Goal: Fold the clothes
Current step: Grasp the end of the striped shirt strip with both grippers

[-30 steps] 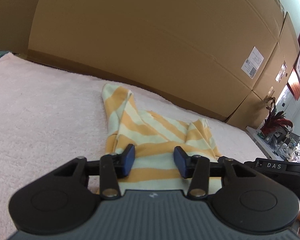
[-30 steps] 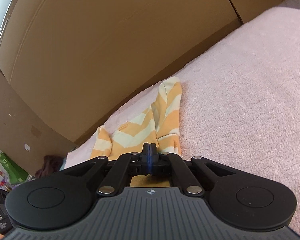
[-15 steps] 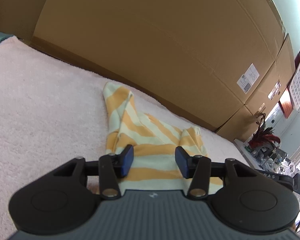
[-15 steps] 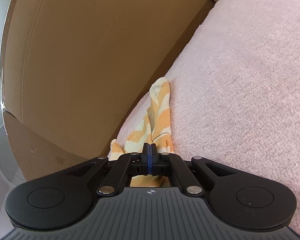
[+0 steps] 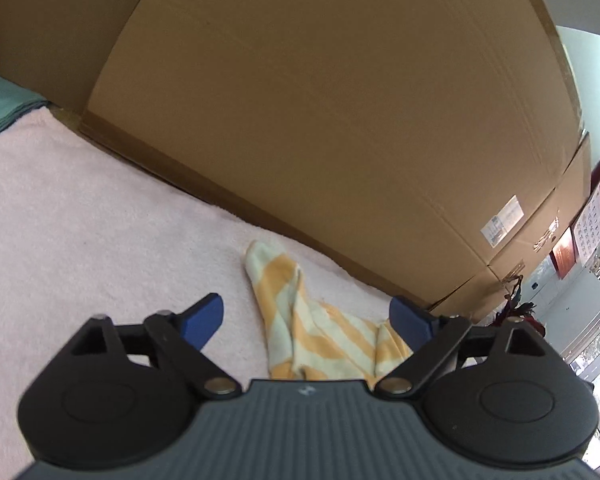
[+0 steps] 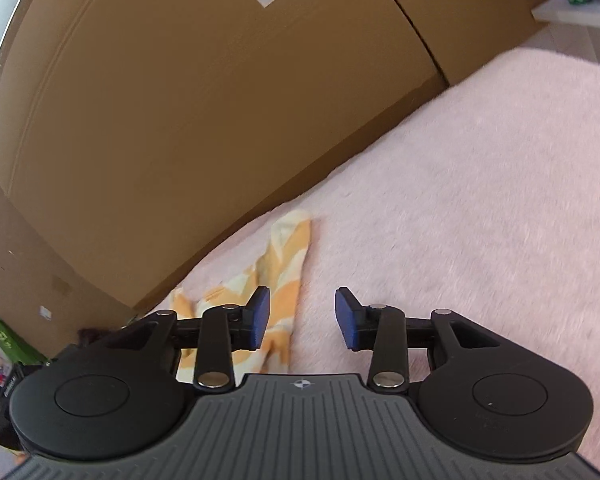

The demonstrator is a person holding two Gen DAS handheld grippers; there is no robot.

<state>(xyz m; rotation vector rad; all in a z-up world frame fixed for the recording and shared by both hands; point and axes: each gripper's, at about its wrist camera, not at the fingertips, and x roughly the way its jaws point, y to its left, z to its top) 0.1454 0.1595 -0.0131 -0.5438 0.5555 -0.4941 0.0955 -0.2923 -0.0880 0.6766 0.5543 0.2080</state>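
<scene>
A yellow-and-white striped garment (image 5: 316, 336) lies folded on the pink towel (image 5: 80, 232). One sleeve points toward the cardboard wall. My left gripper (image 5: 306, 318) hovers above its near part, its jaws opening wide, blue pads clear of the cloth on both sides. In the right wrist view the same striped garment (image 6: 278, 268) lies to the left. My right gripper (image 6: 302, 318) is over the garment's right edge, its jaws opening, and nothing is pinched between the pads.
Large cardboard boxes (image 5: 340, 120) stand as a wall along the towel's far edge. A teal cloth (image 5: 0, 100) lies at the far left. A shelf with small items (image 5: 516, 312) is beyond the boxes on the right. Pink towel (image 6: 480, 200) stretches to the right of the garment.
Both grippers opened; the right one had been shut. Both pulled back and up from the garment, which now looks smaller and lies free on the towel.
</scene>
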